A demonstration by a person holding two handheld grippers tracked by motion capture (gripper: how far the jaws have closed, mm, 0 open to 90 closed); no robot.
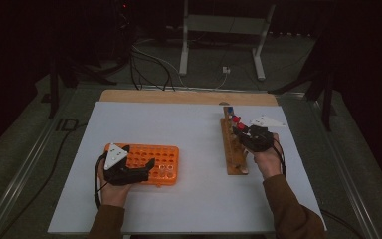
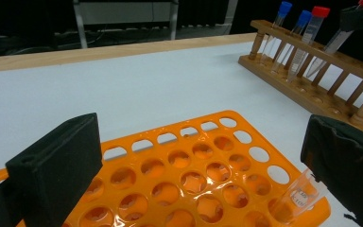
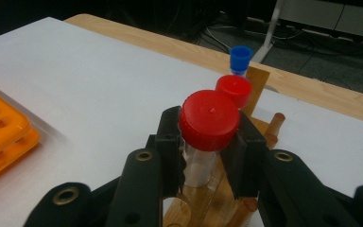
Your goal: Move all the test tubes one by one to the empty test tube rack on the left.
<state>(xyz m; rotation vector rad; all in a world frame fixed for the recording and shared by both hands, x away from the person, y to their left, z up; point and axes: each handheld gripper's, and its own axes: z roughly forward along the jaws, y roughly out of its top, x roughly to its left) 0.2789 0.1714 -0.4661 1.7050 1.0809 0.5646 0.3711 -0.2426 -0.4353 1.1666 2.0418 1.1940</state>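
Fingers of my right gripper are clamped just under the cap of a red-capped tube, low and centre in the right gripper view. The tube seems to sit in the wooden rack, right of centre in the high view, though its lower end is hidden. Beyond it in the same row stand a second red cap and a blue cap, toward the top of the frame. My left gripper rests at the near edge of the orange rack with its jaws spread wide, gripping nothing; a clear uncapped tube stands in a hole at the lower right of the left gripper view. I judge the step to be pulling this tube out. Next calls for a straight lift along the tube's own axis until it clears the wood, then a carry left to an empty orange hole
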